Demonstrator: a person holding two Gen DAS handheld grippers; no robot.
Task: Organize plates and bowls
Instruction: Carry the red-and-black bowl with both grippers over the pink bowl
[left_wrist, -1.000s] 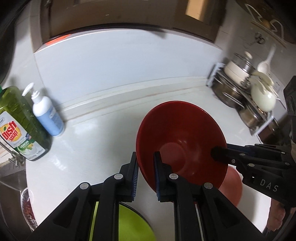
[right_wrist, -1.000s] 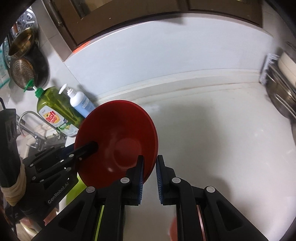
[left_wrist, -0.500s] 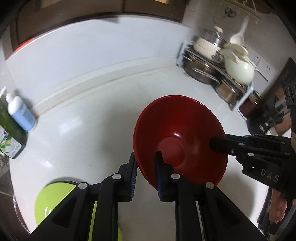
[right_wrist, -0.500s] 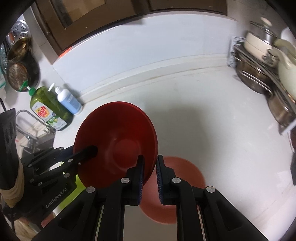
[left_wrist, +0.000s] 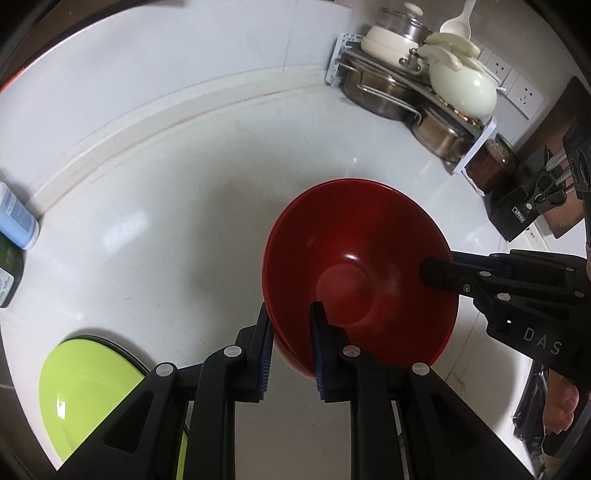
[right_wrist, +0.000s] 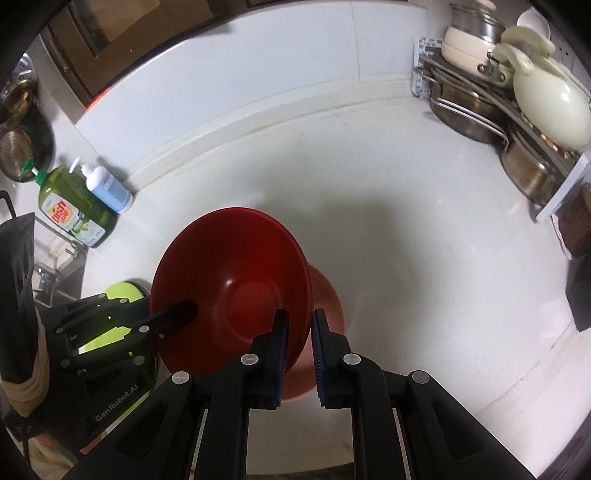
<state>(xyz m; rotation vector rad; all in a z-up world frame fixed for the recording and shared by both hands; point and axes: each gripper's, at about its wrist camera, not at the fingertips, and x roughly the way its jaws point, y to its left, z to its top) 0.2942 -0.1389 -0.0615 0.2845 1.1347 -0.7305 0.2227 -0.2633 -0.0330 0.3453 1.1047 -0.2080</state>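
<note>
A deep red bowl (left_wrist: 354, 258) (right_wrist: 236, 284) hangs tilted just above the white counter, held by opposite sides of its rim. My left gripper (left_wrist: 291, 332) is shut on the near-left rim; in the right wrist view its fingertips (right_wrist: 181, 310) reach into the bowl. My right gripper (right_wrist: 298, 332) is shut on the bowl's right rim, and its fingertips (left_wrist: 436, 271) show in the left wrist view. A paler red plate (right_wrist: 328, 299) lies on the counter right under the bowl, mostly hidden by it. A lime green plate (left_wrist: 85, 387) (right_wrist: 122, 291) lies on the counter to the left.
A dish rack with steel pots and a cream pot (left_wrist: 461, 88) (right_wrist: 550, 107) fills the back right corner. A knife block (left_wrist: 524, 206) stands right of it. A green dish soap bottle (right_wrist: 70, 210) and a blue pump bottle (right_wrist: 107, 188) stand at the back left by the sink.
Both grippers have carried the red bowl to the right and lower. It now hangs over the pale red plate. The soap bottles slid left in view and the pot rack came closer.
</note>
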